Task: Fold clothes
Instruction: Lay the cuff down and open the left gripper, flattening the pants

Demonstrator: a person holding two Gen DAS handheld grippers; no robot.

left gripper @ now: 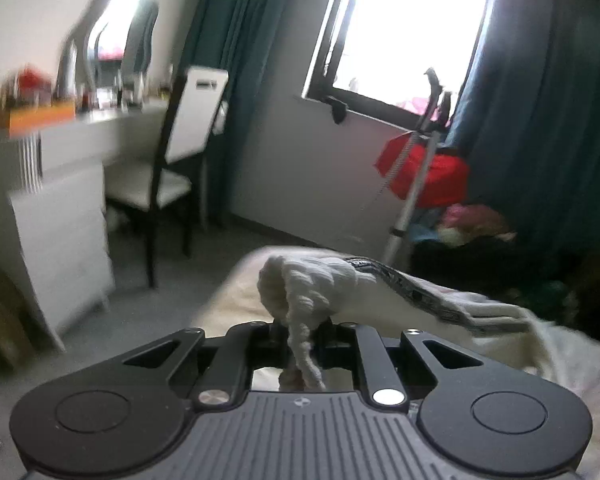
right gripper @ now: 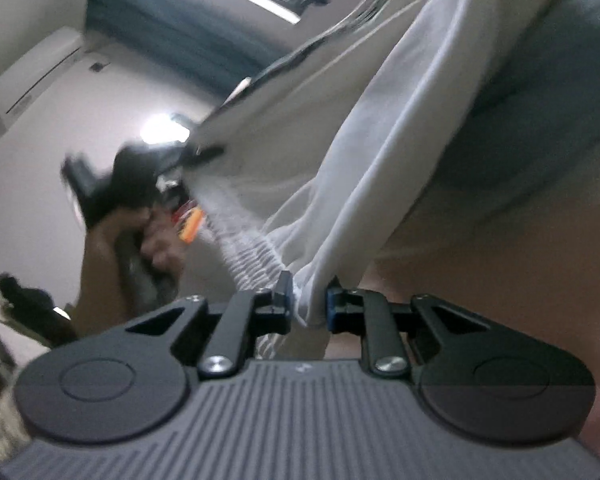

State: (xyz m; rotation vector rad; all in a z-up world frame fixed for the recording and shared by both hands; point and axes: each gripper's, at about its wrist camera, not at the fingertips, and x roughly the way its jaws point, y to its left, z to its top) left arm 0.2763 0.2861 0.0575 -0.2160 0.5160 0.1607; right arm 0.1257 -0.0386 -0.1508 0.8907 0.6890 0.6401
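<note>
Both grippers pinch one white garment (right gripper: 380, 152): left gripper (left gripper: 300, 330) jaws on its ribbed cuff, right gripper (right gripper: 308, 304) jaws on a hem, above the bed (left gripper: 228, 304).

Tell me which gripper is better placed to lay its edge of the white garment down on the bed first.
Probably the left. The left gripper, shut on the white garment, looks level just above the bed. The right gripper pinches its edge tilted toward the ceiling, with cloth hanging over it.
</note>
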